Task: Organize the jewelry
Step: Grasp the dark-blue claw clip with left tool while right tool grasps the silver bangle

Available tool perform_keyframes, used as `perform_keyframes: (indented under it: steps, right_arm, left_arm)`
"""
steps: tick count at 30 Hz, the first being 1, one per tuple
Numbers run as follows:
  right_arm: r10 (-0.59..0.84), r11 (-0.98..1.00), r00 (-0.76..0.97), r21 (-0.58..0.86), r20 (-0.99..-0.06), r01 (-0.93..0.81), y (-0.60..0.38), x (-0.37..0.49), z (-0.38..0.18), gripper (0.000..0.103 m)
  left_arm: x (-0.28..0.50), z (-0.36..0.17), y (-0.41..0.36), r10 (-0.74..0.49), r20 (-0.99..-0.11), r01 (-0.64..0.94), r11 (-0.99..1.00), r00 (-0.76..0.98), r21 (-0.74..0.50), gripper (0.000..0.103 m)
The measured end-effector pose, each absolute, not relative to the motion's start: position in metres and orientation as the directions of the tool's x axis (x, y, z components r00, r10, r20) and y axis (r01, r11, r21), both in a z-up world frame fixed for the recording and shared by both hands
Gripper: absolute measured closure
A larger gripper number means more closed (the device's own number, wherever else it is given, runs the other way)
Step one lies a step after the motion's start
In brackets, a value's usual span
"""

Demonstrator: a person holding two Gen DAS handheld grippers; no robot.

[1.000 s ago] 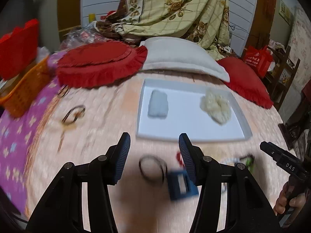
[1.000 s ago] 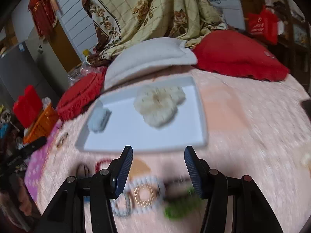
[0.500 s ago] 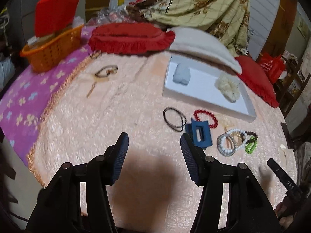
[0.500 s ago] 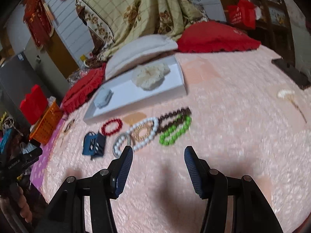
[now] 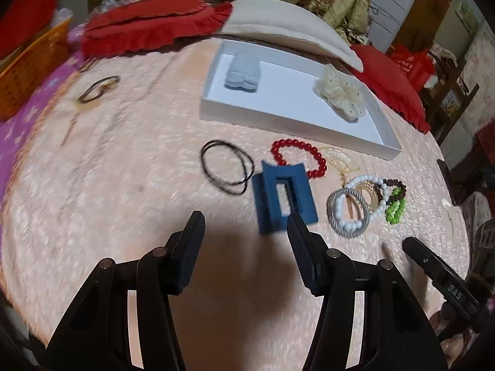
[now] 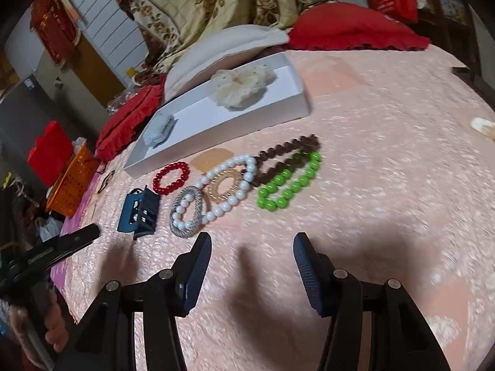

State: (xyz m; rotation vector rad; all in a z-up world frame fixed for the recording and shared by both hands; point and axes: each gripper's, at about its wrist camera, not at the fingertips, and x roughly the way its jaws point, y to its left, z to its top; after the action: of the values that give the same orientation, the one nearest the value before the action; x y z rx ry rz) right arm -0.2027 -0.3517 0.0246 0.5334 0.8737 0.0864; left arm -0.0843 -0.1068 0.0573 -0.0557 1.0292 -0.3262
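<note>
Jewelry lies in a row on the pink bedspread in front of a white tray (image 5: 213, 105) (image 6: 278, 114): black hair ties (image 5: 225, 167), a blue hair claw (image 5: 283, 198) (image 6: 139, 211), a red bead bracelet (image 5: 298, 157) (image 6: 171, 177), a white pearl bracelet (image 5: 359, 201) (image 6: 229, 191), a grey ring (image 6: 188, 213), brown beads (image 6: 287, 159) and green beads (image 5: 396, 208) (image 6: 289, 188). The tray holds a blue scrunchie (image 5: 244, 72) and a cream scrunchie (image 5: 340, 92) (image 6: 243, 86). My left gripper (image 5: 246, 225) is open just short of the claw. My right gripper (image 6: 252, 247) is open and empty, short of the pearls.
Red cushions (image 5: 154, 24) (image 6: 355, 27) and a white pillow (image 5: 287, 24) lie behind the tray. An orange basket (image 6: 74, 185) stands at the left edge. A brown hair band (image 5: 99, 88) lies on the far left of the spread. A small cream item (image 6: 482, 126) lies right.
Both grippers have moved forward and lower toward the row of jewelry after having pulled back. Both stay open. The jewelry has not moved.
</note>
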Motion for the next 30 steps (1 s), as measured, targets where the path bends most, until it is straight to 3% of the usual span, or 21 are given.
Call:
perform_keyframes:
  steps: [6,8,11,15,23,24,26,30]
  right_arm:
    - [0.326,0.887,0.636,0.459,-0.7,0.05,-0.337,-0.182,0.034,0.05]
    - [0.336,0.897,0.634,0.442,-0.696,0.01,-0.328,-0.174,0.038,0.056]
    - [0.353,0.905,0.631,0.424,-0.691,-0.042,-0.314,-0.16,0.041,0.06]
    - [0.339,0.928,0.617,0.361,-0.71,-0.094,-0.296,-0.143,0.036,0.066]
    - [0.323,0.938,0.585,0.333,-0.744,-0.095,-0.288,-0.121,0.02,0.082]
    - [0.319,0.94,0.584,0.329,-0.747,-0.092,-0.288,-0.121,0.02,0.085]
    - [0.319,0.94,0.575,0.328,-0.753,-0.092,-0.286,-0.12,0.019,0.096]
    - [0.322,0.939,0.581,0.329,-0.747,-0.098,-0.285,-0.125,0.023,0.096]
  left_arm:
    - [-0.064,0.043,-0.126,-0.31,-0.837,0.292,0.937,0.45,-0.191,0.049]
    - [-0.063,0.038,-0.13,-0.304,-0.84,0.305,0.936,0.449,-0.175,0.049]
    - [-0.062,0.032,-0.135,-0.291,-0.844,0.325,0.934,0.45,-0.149,0.065]
    - [-0.061,0.03,-0.135,-0.303,-0.84,0.34,0.928,0.449,-0.152,0.077]
    - [-0.059,0.026,-0.131,-0.353,-0.829,0.357,0.912,0.434,-0.201,0.077]
    - [-0.06,0.026,-0.131,-0.357,-0.827,0.359,0.911,0.434,-0.205,0.079]
    - [-0.062,0.027,-0.13,-0.384,-0.819,0.37,0.9,0.426,-0.229,0.092]
    - [-0.072,0.034,-0.133,-0.4,-0.809,0.389,0.891,0.43,-0.234,0.092]
